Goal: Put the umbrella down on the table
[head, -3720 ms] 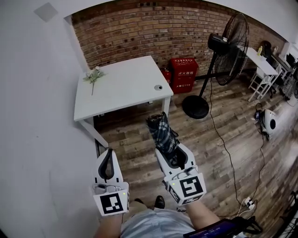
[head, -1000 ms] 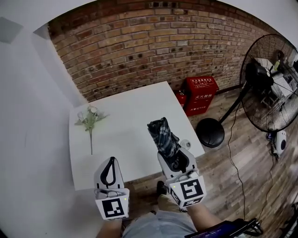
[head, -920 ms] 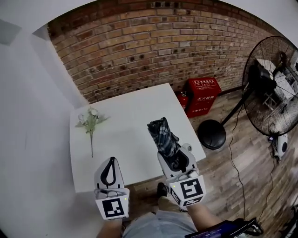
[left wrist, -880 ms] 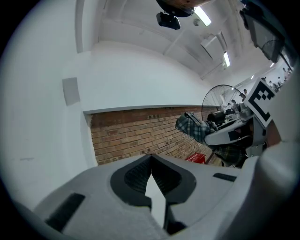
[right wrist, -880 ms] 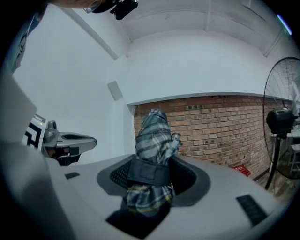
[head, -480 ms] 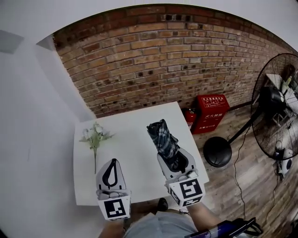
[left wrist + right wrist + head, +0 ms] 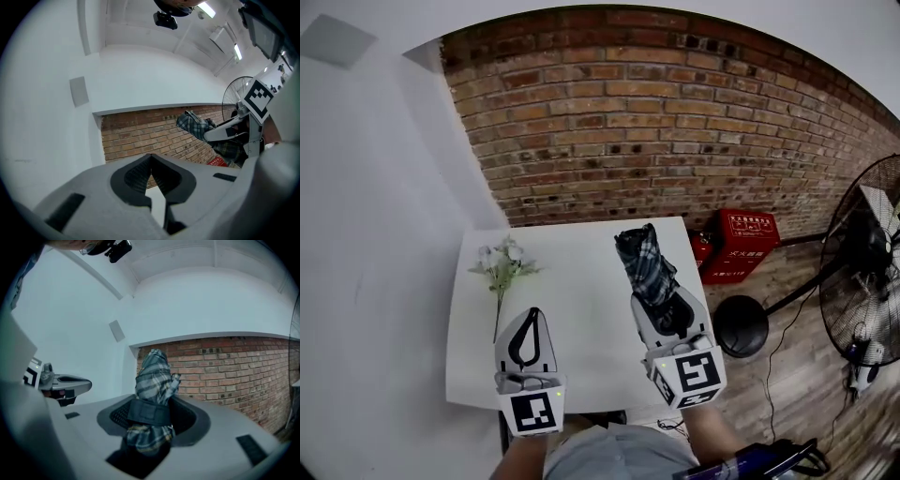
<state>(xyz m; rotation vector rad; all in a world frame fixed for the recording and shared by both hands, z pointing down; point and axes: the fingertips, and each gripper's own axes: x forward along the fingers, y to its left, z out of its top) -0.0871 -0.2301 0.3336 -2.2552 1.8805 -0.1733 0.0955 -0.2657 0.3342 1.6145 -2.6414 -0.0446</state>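
Here, one umbrella (image 7: 645, 265) tight in right gripper (image 7: 661, 305), left gripper (image 7: 531, 317) closed, one table (image 7: 581, 281).

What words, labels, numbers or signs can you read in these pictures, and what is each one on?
Red box by the brick wall: white characters on its front, too small and blurred to read.
Left gripper cube: black-and-white square marker, a pattern, no words.
Right gripper cube: same kind of marker, no words.
No other text shows.
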